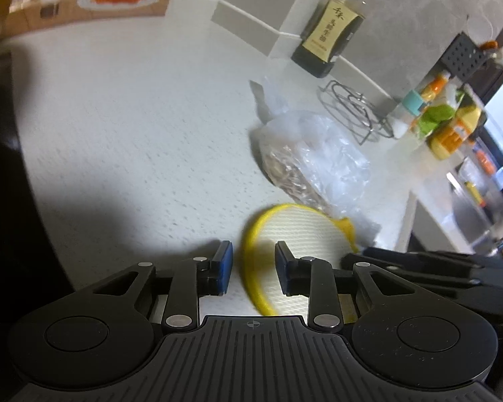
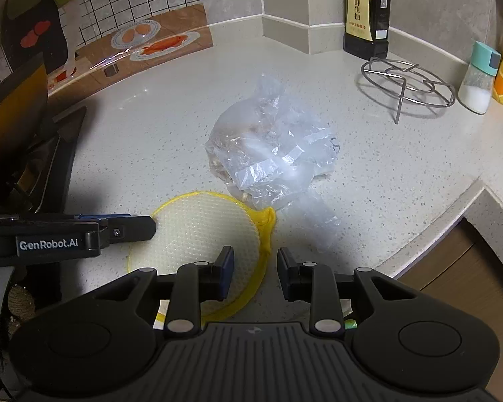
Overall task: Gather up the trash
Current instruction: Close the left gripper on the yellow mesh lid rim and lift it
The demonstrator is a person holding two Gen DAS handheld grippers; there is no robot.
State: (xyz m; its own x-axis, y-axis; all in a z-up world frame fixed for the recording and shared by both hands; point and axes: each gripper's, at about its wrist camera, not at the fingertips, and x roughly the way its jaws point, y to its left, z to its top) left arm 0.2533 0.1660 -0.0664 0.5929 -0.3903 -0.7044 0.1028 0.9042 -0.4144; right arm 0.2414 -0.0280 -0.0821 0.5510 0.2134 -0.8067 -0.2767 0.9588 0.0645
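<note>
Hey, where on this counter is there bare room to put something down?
Bare counter lies between the plastic bag and the picture-printed backsplash, and right of the bag, below the wire trivet. It is crowded at the front, around the yellow-rimmed pad, and along the right wall.

Yellow-rimmed white mesh pad point(image 2: 198, 234), clear plastic bag point(image 2: 271, 154), speckled white counter point(image 2: 402, 174), black-and-gold bottle point(image 2: 367, 13)

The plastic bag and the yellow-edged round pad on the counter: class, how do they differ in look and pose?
1. The plastic bag is clear and crumpled; the round pad is opaque white mesh with a yellow rim.
2. The bag stands bulged with brownish contents inside; the pad lies flat.
3. The bag is irregular in outline; the pad is a neat circle.
Both rest on the speckled countertop, touching.
</note>
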